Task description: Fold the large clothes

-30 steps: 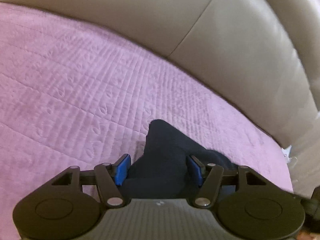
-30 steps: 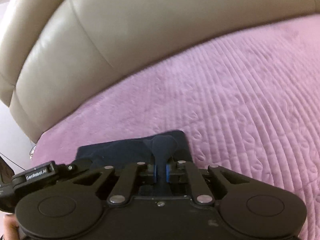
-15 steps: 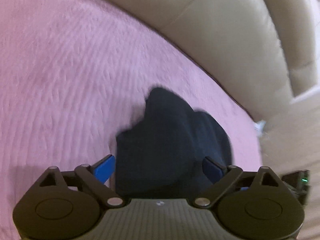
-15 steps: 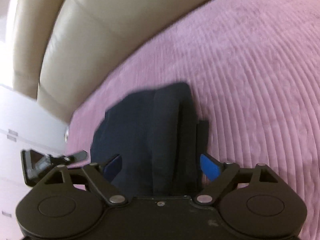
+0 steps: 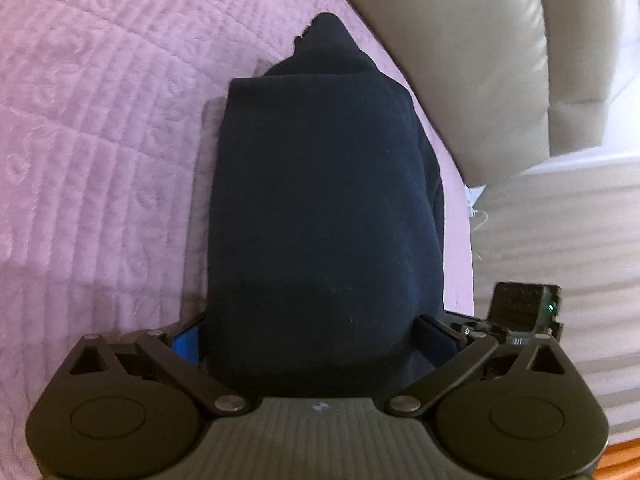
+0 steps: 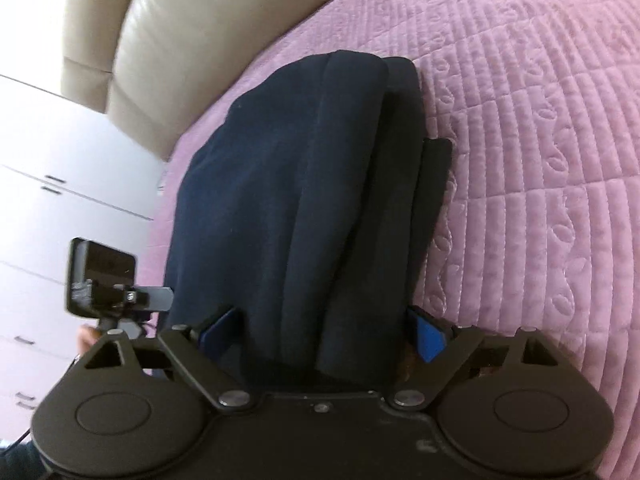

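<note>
Pink quilted bedspread [image 5: 100,128] lies bare toward 9 o'clock of the folded navy garment [image 5: 320,208]; beige headboard [image 5: 472,60] crowds 1 o'clock; left gripper [image 5: 316,336] still opening, right gripper [image 6: 320,328] wide, both gripping nothing

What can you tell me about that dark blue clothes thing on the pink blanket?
The dark navy garment looks soft and thick, like fleece. It is folded into a narrow, layered bundle, with stacked edges showing in the right wrist view. It lies on the pink quilted cover, near the beige padded headboard.
</note>
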The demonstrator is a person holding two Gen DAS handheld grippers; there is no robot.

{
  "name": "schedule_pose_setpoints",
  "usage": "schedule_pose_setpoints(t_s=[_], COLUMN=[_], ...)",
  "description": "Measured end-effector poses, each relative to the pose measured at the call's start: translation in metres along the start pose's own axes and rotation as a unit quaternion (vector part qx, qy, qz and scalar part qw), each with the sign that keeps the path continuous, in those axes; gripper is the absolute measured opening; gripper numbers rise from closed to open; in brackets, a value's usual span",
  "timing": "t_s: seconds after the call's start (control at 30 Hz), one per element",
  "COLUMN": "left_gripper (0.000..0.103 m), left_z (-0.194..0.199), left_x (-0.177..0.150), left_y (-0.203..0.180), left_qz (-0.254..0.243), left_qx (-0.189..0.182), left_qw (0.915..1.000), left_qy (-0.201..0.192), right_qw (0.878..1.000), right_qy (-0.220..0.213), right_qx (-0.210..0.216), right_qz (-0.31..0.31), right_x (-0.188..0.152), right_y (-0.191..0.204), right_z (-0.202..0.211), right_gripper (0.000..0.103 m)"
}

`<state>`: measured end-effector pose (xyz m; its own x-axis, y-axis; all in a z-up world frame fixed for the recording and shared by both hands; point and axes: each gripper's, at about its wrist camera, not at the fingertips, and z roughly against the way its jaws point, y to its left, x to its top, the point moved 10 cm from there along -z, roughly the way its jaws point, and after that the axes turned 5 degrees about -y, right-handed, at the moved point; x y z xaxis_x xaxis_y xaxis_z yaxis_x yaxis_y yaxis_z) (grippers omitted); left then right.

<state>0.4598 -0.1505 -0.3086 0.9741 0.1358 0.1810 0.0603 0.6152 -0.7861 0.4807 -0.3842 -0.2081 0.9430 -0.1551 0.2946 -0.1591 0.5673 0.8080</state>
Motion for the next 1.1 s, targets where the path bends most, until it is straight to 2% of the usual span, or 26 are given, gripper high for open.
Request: schedule_pose_setpoints(t_s=[0.13,0.2,0.23,0.27,0.3,0.33,0.4,0.47,0.57,0.77,0.9,1.0,1.1], left_gripper=[0.103,0.101,0.098,0.094,0.091,0.085,0.079,0.074,0.073,0.073,0.074,0.075,0.076], left_z=[-0.007,-0.009,-0.011,-0.011,-0.010,-0.008,0.001,0.007,0.026,0.083,0.145,0.192,0.222], left_x=[0.000,0.002,0.003,0.003,0.003,0.003,0.003,0.002,-0.004,-0.022,-0.051,-0.080,-0.110], left_y=[-0.001,-0.002,-0.002,-0.002,-0.001,0.000,-0.003,-0.005,-0.013,-0.055,-0.071,-0.074,-0.070], left_qz=[-0.018,-0.024,-0.026,-0.030,-0.033,-0.036,-0.037,-0.029,-0.043,-0.084,-0.113,-0.126,-0.130], left_qx=[-0.008,-0.012,-0.013,-0.011,-0.008,-0.004,-0.004,-0.009,-0.012,-0.022,-0.033,-0.032,-0.025], left_qw=[0.9998,0.9996,0.9996,0.9995,0.9994,0.9993,0.9990,0.9990,0.9981,0.9946,0.9900,0.9865,0.9848], left_qy=[0.000,-0.002,-0.004,-0.007,-0.010,-0.014,-0.023,-0.033,-0.042,-0.057,-0.077,-0.099,-0.112], right_qw=[0.999,0.999,0.999,0.998,0.998,0.997,0.996,0.995,0.994,0.994,0.992,0.991,0.991], right_qy=[-0.026,-0.039,-0.046,-0.052,-0.055,-0.062,-0.079,-0.084,-0.095,-0.110,-0.124,-0.128,-0.123], right_qx=[0.036,0.030,0.017,0.004,0.002,0.004,-0.013,-0.017,-0.018,0.002,0.020,0.031,0.032], right_qz=[-0.011,-0.011,-0.007,-0.018,-0.036,-0.055,-0.042,-0.049,-0.044,-0.020,0.025,0.037,0.047], right_x=[0.002,0.003,0.002,0.000,-0.002,-0.004,-0.005,-0.007,-0.008,-0.031,-0.063,-0.092,-0.129], right_y=[0.001,0.006,0.009,0.012,0.015,0.018,0.028,0.037,0.055,0.121,0.181,0.210,0.227], right_z=[-0.010,-0.019,-0.021,-0.023,-0.026,-0.026,-0.020,-0.013,0.002,0.035,0.044,0.043,0.036], right_gripper=[0.103,0.103,0.098,0.083,0.073,0.066,0.060,0.058,0.057,0.057,0.057,0.057,0.057])
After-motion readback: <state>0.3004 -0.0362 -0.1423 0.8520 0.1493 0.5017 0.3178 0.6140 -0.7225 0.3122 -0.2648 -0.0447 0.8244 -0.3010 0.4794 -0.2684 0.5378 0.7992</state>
